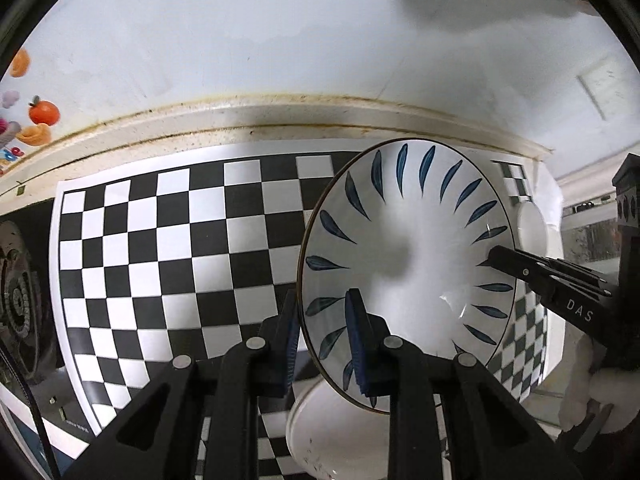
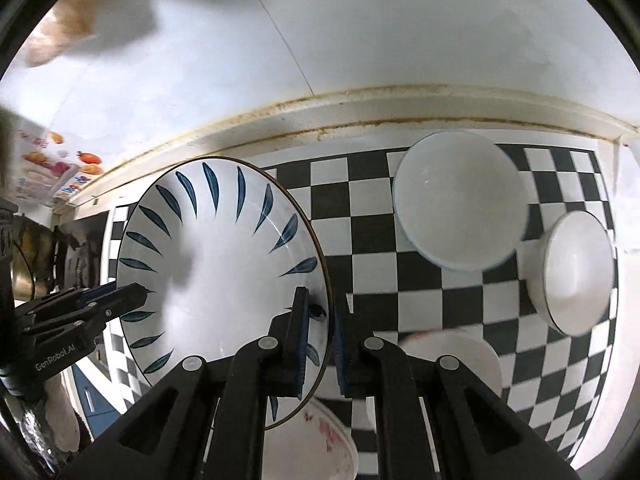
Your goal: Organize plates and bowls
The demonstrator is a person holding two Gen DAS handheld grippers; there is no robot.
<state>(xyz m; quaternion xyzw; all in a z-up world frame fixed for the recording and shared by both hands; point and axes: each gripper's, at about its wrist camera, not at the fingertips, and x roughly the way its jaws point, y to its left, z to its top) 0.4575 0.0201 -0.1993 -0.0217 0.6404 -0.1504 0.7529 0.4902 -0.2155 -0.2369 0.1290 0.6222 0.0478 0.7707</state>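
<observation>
In the left wrist view, the left claw (image 1: 325, 344) is closed to a narrow gap on the rim of the leaf-patterned plate (image 1: 408, 264), one blue-padded finger on the face and the other behind the edge. The plate is held off the checkered surface (image 1: 168, 248), tilted up with its face turned toward the camera. The right claw (image 1: 496, 258) reaches in from the right and touches the plate's far rim; its arm carries the letters "DAS". A white bowl (image 1: 332, 436) sits below the plate, partly covered by it.

In the right wrist view, the right claw (image 2: 320, 344) also pinches the plate (image 2: 216, 264) at its rim, fingers nearly together with the edge between them. The plate stands steeply tilted, face toward the lens, its blue leaf marks fanning out from the centre. The left claw (image 2: 140, 294) grips the opposite rim, and its body reads "GenRobot.AI". Two white bowls lie on the surface: a larger bowl (image 2: 460, 200) near the back wall and a smaller bowl (image 2: 576, 276) just beside it to the right. A flowered dish (image 2: 320, 440) shows beneath the plate.
</observation>
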